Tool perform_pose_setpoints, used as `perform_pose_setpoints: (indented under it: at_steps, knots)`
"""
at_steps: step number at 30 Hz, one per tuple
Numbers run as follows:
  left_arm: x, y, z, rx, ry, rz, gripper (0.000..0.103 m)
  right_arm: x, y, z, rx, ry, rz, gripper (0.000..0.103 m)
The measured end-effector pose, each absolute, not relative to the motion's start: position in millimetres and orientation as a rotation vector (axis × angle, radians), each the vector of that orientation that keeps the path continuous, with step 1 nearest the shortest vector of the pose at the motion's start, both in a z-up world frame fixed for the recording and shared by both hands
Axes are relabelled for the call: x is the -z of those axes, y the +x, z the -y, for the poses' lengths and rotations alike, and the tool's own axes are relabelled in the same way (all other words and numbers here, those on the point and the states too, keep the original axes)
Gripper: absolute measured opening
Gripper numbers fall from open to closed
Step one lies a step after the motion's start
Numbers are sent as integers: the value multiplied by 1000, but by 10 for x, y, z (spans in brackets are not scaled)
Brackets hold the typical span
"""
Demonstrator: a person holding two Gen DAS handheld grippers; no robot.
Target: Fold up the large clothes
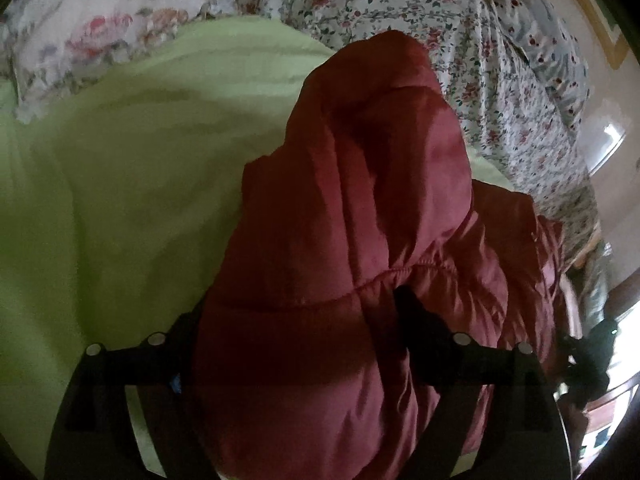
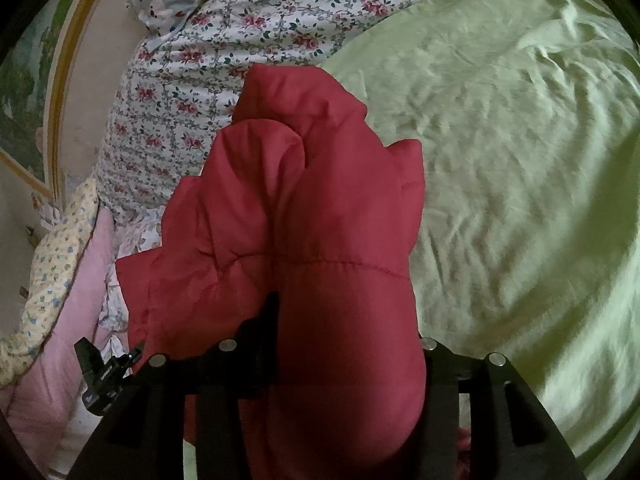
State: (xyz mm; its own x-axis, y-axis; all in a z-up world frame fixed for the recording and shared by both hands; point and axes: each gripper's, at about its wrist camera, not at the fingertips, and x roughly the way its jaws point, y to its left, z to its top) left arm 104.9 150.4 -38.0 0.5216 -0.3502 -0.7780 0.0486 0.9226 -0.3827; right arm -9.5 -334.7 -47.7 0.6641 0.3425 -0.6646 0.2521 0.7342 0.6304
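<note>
left claw (image 1: 296,360): jaws spread wide on either side of a thick fold of the red puffer jacket (image 1: 352,240); its left finger is mostly hidden behind the padding and its right finger (image 1: 420,328) shows dark against the cloth; whether the pads press on the jacket cannot be told.
right claw (image 2: 344,344): jaws part-way spread with a bulging fold of the same jacket (image 2: 320,208) between them; left finger (image 2: 264,336) lies against the padding, right finger hidden behind the bulge; a firm pinch cannot be confirmed.
red puffer jacket: bunched and quilted, lying on the green sheet (image 2: 520,160), rising away from both claws toward the floral cover.
green sheet: wrinkled, spreads under the jacket and out to its far side from the floral cover.
floral cover (image 2: 192,92): white with small red roses, just beyond the jacket's far end, touching the sheet's edge.
floral pillow (image 1: 80,28): larger pink blooms, well apart from the jacket, at the sheet's far corner.
pink quilt (image 2: 68,300): beside the jacket, edged with a pale flowered trim.
</note>
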Motion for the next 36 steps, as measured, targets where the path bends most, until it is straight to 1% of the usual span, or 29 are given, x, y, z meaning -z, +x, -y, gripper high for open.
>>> perform_pose_setpoints:
  at_steps: [7, 10, 12, 16, 17, 20, 22, 24, 25, 31, 32, 33, 34, 36]
  knots:
    - [189, 956, -1437, 165, -213, -919, 86, 419, -88, 3304, -23, 722, -876, 57]
    - [119, 928, -1435, 144, -197, -890, 86, 388, -89, 3296, 7, 701, -882, 66]
    - [70, 928, -1447, 134, -193, -876, 87, 346, -93, 3292, 34, 676, -878, 80]
    - [7, 1029, -1408, 148, -202, -880, 88, 127, -98, 3292, 128, 554, -830, 88]
    - [-4, 1083, -1387, 164, -213, -885, 88, 81, -75, 3291, 138, 534, -825, 92]
    - [-15, 1199, -1268, 185, -210, -899, 89, -79, 75, 3266, 114, 484, -802, 94]
    - [-5, 1289, -1178, 192, -190, -910, 92, -163, 235, 3227, 96, 449, -797, 95]
    - [28, 1403, -1108, 199, -177, -925, 93, -202, 365, 3199, 93, 417, -796, 101]
    - [41, 1435, -1090, 202, -174, -930, 93, -208, 470, 3201, 94, 398, -799, 102]
    - [194, 1665, -1000, 251, -165, -978, 93, -44, 876, 3224, 91, 389, -893, 102]
    - [210, 1679, -973, 256, -150, -980, 86, -19, 913, 3195, 82, 379, -902, 101]
    - [222, 1686, -950, 259, -135, -982, 71, 1, 943, 3154, 83, 357, -910, 95]
    - [240, 1687, -920, 259, -114, -985, 65, 23, 972, 3088, 93, 315, -916, 88]
    - [244, 1673, -898, 264, -87, -979, 43, 75, 981, 3018, 107, 276, -936, 44]
